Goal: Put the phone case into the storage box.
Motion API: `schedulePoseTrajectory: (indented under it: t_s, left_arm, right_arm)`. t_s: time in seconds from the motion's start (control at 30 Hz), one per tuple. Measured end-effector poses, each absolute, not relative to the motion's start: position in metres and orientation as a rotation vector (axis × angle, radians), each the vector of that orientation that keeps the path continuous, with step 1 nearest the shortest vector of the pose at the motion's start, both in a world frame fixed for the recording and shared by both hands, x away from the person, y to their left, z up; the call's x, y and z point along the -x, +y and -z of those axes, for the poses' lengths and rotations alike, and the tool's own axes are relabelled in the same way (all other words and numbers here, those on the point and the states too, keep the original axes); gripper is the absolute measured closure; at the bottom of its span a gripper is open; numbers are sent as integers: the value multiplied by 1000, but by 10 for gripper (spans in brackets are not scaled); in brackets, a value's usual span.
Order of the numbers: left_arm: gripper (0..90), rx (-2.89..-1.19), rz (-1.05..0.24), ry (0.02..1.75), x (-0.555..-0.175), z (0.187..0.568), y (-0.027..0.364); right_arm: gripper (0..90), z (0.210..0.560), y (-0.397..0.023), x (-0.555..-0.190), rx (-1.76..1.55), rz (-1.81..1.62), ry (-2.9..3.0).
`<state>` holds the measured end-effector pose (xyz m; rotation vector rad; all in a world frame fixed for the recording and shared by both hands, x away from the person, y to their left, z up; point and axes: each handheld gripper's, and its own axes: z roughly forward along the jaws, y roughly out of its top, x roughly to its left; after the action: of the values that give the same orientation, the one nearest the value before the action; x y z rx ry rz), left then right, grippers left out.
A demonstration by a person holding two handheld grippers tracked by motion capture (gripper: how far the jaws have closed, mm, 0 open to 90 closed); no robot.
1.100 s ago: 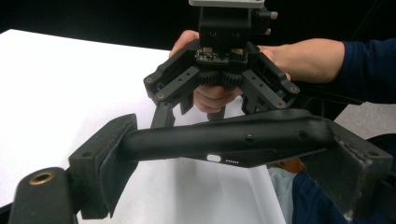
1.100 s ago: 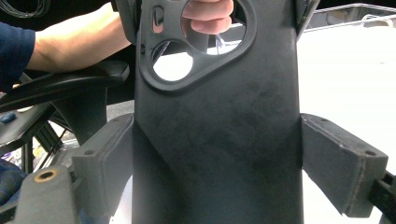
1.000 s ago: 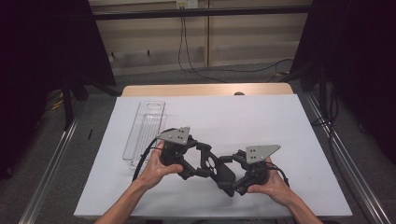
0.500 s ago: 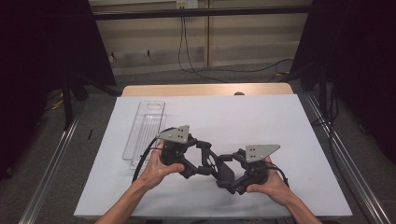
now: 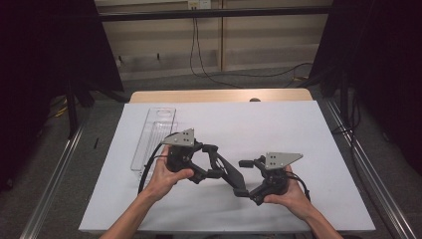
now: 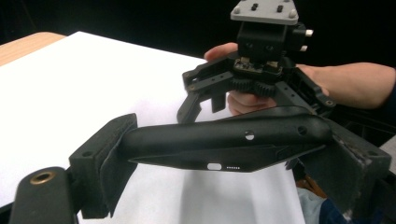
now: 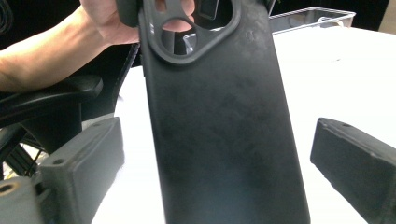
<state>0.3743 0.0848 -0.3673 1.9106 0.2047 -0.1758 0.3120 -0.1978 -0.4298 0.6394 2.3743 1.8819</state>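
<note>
left hand-held gripper [image 6: 224, 158] clamps | phone case [image 7: 219, 121]: black, matte, flat, oblong

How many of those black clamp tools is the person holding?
2. The left gripper, in the left hand, is clamped on a black phone case; the right gripper, in the right hand, stands open around the case's other end.
</note>
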Motion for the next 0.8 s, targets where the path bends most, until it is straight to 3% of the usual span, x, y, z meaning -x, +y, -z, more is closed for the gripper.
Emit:
schedulePoseTrajectory:
  t_s: [0.8]
  left_arm:
    - [142,-1918,88,340,-378,363,103]
  right_arm:
    - [8,430,-213,-309,-843,-1695,2195]
